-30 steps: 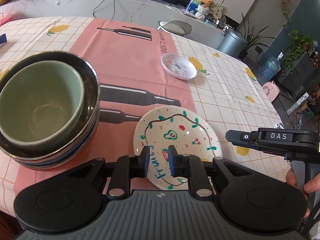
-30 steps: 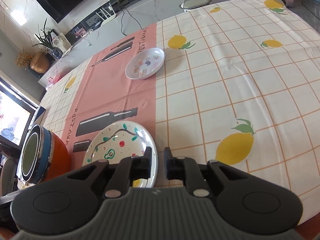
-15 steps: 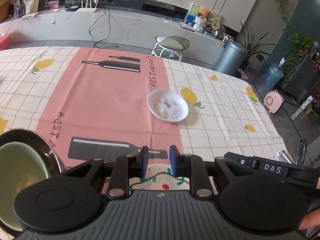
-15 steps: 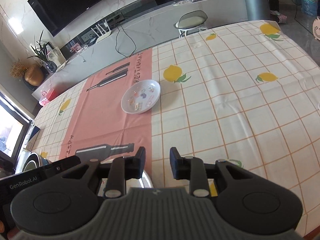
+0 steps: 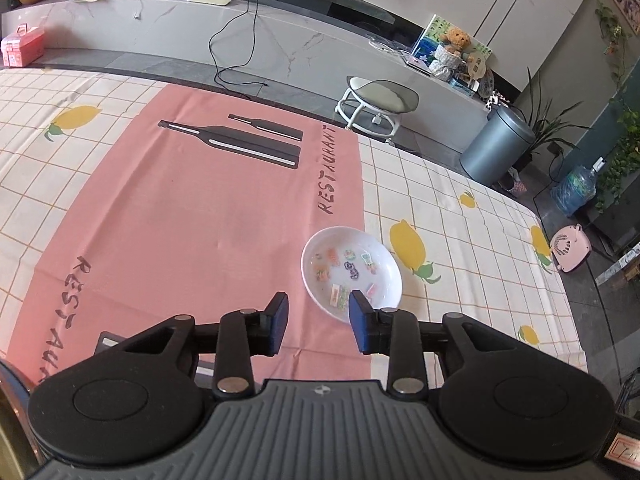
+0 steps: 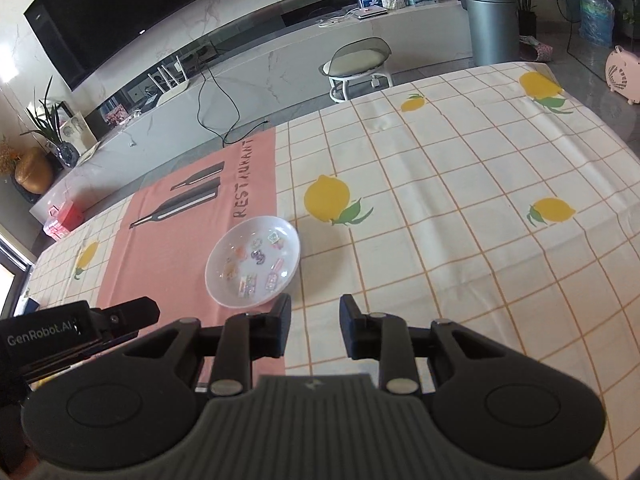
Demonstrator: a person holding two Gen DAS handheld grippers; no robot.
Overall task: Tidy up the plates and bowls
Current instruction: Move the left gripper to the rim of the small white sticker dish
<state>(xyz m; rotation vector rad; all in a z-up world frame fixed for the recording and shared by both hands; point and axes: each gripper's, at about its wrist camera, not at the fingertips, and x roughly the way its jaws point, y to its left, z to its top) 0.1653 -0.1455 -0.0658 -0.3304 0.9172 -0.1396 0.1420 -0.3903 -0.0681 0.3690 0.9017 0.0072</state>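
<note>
Dish (image 5: 351, 271) is my next pick: left gripper (image 5: 318, 322), jaws just widened and empty, must straddle its near rim; right gripper (image 6: 315, 326) part-open, empty.

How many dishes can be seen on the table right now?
1. A white dish with small coloured pictures sits at the pink runner's right edge, just ahead of both grippers. Others may lie hidden below the cameras' view.
</note>
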